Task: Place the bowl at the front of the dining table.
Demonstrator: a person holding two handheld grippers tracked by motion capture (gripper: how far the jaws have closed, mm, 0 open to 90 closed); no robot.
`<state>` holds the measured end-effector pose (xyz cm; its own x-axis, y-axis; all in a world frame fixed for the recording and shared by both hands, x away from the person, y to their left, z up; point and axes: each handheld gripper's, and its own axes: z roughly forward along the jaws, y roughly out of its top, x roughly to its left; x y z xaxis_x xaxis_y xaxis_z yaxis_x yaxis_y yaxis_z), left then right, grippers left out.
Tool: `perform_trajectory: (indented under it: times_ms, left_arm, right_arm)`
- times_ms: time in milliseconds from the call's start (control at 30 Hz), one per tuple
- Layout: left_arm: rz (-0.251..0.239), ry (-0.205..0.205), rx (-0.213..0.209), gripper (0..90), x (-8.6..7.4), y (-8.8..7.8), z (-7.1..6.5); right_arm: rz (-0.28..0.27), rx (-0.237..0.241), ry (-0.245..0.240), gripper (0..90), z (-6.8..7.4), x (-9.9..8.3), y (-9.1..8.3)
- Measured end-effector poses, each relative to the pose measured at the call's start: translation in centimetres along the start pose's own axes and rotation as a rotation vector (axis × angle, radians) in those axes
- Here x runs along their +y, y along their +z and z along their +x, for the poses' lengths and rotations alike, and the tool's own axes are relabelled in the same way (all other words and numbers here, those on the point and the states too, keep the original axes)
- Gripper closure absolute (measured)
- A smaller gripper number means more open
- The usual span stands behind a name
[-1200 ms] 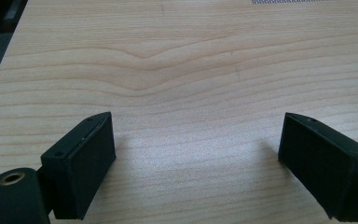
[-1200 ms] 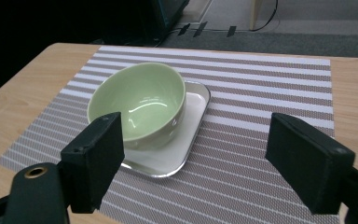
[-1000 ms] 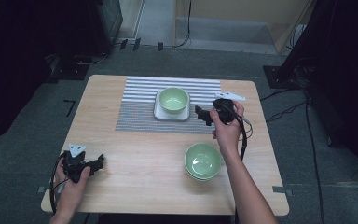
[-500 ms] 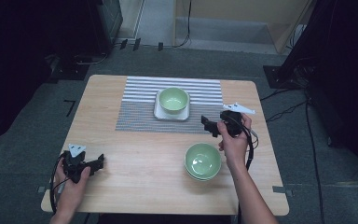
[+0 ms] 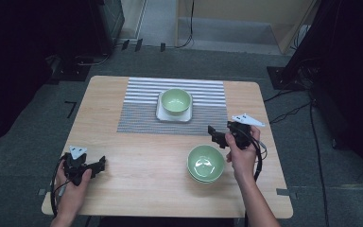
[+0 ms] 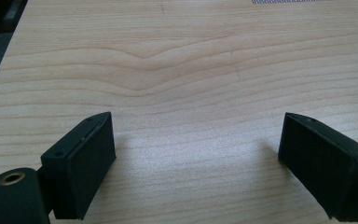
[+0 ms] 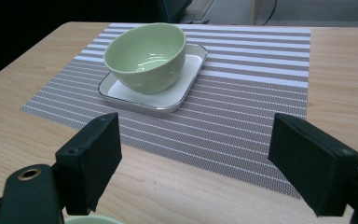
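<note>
A: Where does the high view look from?

B: From above the near edge of the pale wooden table, facing forward and down, far enough to take in all of it.

A: And the gripper views?

B: Low and close. The left one looks at bare wood. The right one faces the grey striped placemat and the green bowl on the white square plate, both also seen from above.
</note>
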<state>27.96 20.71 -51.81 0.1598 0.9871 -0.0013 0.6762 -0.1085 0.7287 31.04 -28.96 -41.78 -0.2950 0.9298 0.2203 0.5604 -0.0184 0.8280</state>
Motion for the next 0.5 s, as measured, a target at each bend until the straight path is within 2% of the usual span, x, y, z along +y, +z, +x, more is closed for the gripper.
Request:
perform_trajectory:
  times_ms: [500]
  left_arm:
    - [-0.001,0.000,0.000,10.4,0.0,0.0,0.0]
  right_arm:
    - [-0.020,-0.016,0.011,16.9,-1.2,-2.1,-2.3]
